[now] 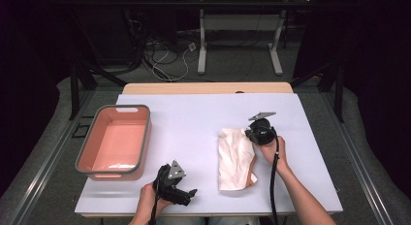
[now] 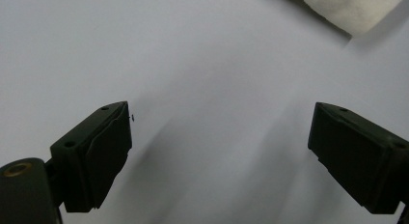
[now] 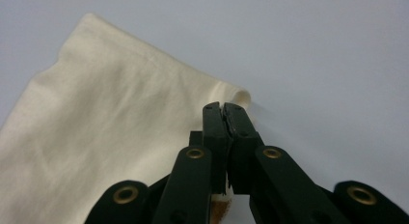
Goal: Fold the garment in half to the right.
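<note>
Cloth (image 3: pixel 106 137) edge pinched by right gripper (image 3: pixel 224 108) jaws; open table (image 1: pixel 194 133) beyond.

The tabletop (image 1: pixel 194 118) is evenly and brightly lit from above, while the room around it falls into deep darkness. The high view is soft and low in detail. In the left gripper view, blurred grey shadows streak the surface and the cloth (image 2: pixel 347 7) is overexposed. In the right gripper view the near black parts are slightly out of focus.
</note>
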The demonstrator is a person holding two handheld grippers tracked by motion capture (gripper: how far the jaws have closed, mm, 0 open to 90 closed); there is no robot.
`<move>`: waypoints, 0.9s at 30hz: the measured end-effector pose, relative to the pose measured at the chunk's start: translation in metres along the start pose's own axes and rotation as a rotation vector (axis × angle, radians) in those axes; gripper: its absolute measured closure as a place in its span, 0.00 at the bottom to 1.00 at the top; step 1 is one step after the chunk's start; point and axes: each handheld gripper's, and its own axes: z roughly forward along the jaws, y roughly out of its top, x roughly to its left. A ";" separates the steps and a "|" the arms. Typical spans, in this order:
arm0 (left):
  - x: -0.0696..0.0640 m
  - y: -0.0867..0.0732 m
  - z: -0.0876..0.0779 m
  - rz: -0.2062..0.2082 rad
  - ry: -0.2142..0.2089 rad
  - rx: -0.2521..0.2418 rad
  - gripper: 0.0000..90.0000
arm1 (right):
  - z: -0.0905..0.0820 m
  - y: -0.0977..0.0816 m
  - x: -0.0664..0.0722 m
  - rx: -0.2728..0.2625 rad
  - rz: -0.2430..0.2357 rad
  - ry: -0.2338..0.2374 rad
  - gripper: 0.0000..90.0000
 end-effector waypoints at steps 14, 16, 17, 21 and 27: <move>0.002 0.000 -0.002 0.002 0.006 -0.004 0.09 | -0.005 0.007 0.006 -0.011 -0.074 -0.004 0.71; 0.001 0.000 -0.002 0.002 0.006 -0.007 0.09 | -0.007 0.010 0.009 -0.024 -0.076 0.014 0.67; 0.000 0.000 -0.001 -0.005 0.004 -0.011 0.09 | -0.007 0.011 0.011 -0.036 -0.081 0.029 0.65; 0.000 0.001 0.000 0.006 0.007 -0.004 0.09 | -0.009 0.020 0.021 -0.056 -0.118 0.084 0.62; 0.001 0.000 -0.001 -0.001 0.003 -0.003 0.09 | 0.003 0.041 0.040 -0.041 -0.193 0.122 0.61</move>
